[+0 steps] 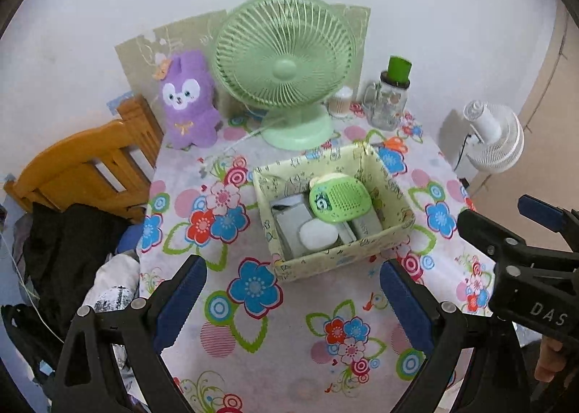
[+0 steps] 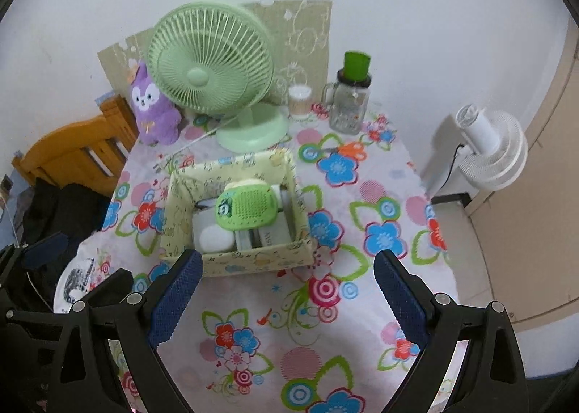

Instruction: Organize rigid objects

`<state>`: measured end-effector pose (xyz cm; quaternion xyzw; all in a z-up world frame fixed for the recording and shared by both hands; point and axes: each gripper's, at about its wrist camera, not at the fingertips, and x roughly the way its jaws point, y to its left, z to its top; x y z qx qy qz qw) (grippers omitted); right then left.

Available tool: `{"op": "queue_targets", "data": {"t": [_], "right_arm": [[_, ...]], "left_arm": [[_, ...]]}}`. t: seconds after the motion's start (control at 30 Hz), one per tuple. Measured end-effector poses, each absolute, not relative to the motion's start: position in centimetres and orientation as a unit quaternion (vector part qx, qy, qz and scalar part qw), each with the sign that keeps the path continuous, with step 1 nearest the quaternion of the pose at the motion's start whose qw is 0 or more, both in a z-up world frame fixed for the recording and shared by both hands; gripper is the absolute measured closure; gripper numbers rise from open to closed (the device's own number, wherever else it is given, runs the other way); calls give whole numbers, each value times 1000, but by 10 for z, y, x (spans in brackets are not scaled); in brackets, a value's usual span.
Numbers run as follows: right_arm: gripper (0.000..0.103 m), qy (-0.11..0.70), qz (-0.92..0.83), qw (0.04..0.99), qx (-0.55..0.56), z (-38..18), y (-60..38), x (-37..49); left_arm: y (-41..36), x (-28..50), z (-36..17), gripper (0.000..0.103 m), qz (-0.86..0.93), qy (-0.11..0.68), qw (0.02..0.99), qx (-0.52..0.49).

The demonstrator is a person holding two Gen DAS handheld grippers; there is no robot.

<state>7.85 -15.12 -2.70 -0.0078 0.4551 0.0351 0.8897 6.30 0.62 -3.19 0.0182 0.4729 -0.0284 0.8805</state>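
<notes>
A pale yellow patterned box sits mid-table on the flowered cloth. Inside lie a green perforated gadget with a cartoon face, a white round case and grey flat items. My left gripper is open and empty, above the cloth in front of the box. My right gripper is open and empty, just in front of the box; it also shows at the right edge of the left wrist view.
At the table's back stand a green desk fan, a purple plush toy, a glass jar with a green lid and a small white container. A wooden chair and dark clothes are at left, a white fan at right.
</notes>
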Motion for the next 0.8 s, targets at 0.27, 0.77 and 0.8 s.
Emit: {"op": "queue_targets", "data": {"t": [0.27, 0.77, 0.8], "right_arm": [[6, 417, 38, 908, -20, 10, -166, 59], [6, 408, 40, 912, -11, 24, -180, 18], [6, 407, 42, 912, -12, 25, -179, 15]], "left_arm": [[5, 43, 5, 2, -13, 435, 900, 5], [5, 4, 23, 1, -4, 417, 909, -1], [5, 2, 23, 1, -4, 417, 909, -1]]}}
